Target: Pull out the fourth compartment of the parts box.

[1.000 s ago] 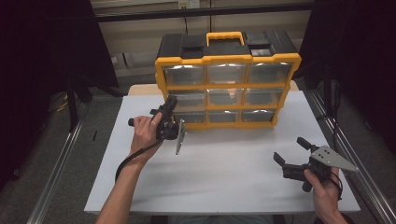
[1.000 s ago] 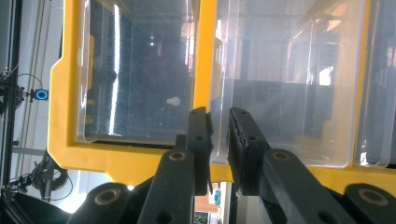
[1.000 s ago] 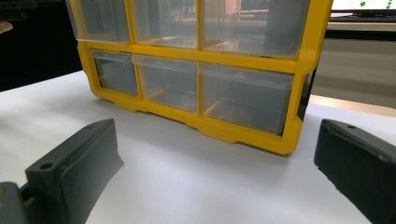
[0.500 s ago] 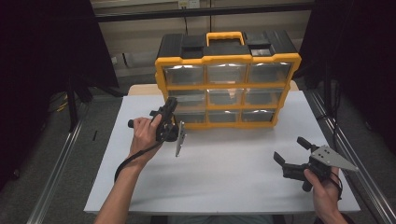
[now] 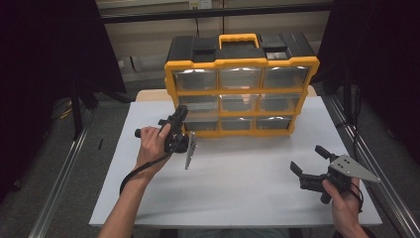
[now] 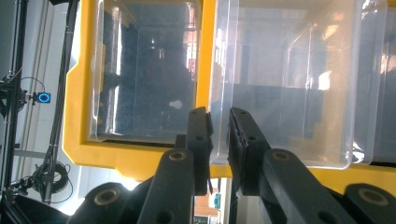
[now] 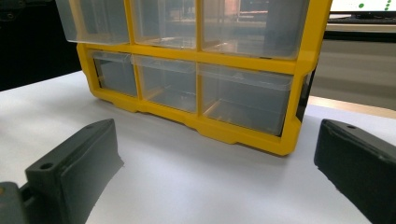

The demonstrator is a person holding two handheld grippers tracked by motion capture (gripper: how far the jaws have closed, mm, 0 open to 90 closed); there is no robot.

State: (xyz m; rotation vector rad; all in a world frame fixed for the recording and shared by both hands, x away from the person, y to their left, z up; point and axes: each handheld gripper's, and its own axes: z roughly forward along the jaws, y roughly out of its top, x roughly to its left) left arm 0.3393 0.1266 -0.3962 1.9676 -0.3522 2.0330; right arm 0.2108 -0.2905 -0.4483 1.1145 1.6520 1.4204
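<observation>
Left gripper view: clear plastic drawer [image 6: 289, 84], yellow-framed.

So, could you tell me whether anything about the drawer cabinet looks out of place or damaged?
Nothing stands out. The yellow drawer cabinet stands upright on the white table, its clear drawers look intact, and the left claw is shut on one drawer's edge.

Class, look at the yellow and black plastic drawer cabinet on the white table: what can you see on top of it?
On the yellow and black plastic drawer cabinet sits a yellow carrying handle between black lidded top compartments. Their lids hide whatever lies inside them.
</observation>
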